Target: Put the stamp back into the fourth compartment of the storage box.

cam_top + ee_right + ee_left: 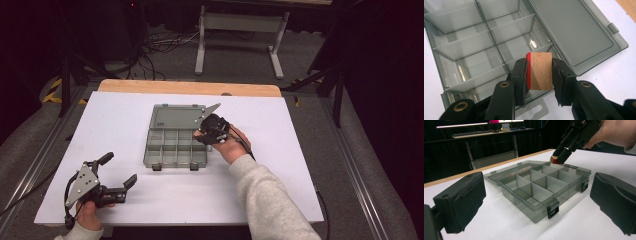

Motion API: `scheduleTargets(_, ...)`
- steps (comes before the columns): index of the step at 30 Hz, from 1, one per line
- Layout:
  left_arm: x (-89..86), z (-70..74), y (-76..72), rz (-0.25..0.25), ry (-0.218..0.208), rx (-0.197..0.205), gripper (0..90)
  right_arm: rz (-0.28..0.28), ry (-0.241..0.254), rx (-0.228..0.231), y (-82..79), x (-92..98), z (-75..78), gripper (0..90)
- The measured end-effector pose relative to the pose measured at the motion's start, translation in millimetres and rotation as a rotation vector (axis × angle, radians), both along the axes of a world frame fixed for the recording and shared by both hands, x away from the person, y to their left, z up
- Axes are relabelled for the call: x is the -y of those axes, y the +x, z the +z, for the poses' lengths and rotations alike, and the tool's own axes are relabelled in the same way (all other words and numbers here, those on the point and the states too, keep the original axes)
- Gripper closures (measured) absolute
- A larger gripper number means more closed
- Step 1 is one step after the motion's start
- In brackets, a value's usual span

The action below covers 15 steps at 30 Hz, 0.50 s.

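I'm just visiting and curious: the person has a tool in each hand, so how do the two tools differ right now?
The right tool is shut on a small wooden block with a red side; the left tool is open and holds nothing. The right tool hangs over the open organizer box, at its corner by the lid; the left tool sits apart from the box, near the table's front edge. Both have black padded jaws.

high: above, forward-down | gripper views: close, low | shared: compartment box
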<state>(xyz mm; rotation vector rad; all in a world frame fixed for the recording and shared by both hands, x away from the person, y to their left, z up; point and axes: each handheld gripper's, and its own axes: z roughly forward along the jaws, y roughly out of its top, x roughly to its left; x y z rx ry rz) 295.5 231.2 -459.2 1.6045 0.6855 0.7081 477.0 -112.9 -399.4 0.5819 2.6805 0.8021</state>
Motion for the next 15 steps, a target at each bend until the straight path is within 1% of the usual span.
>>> scheduleTargets(7,0.0,0.0,0.0,-0.003,0.002,-0.002,1.0,0.000,-0.008,-0.010,2.4,0.2,-3.5,65.9)
scheduleTargets(8,0.4,0.1,-0.4,-0.003,-0.002,-0.008,1.0,0.000,-0.009,-0.011,2.7,0.2,-4.0,65.9)
scheduleTargets(12,0.4,-0.1,-0.2,-0.003,-0.005,-0.006,1.0,0.004,-0.006,-0.015,3.4,-0.3,-5.4,65.9)
scheduleTargets(15,0.5,-0.2,-0.1,-0.004,-0.005,-0.007,1.0,0.006,-0.018,-0.023,3.6,-2.1,-7.6,65.9)
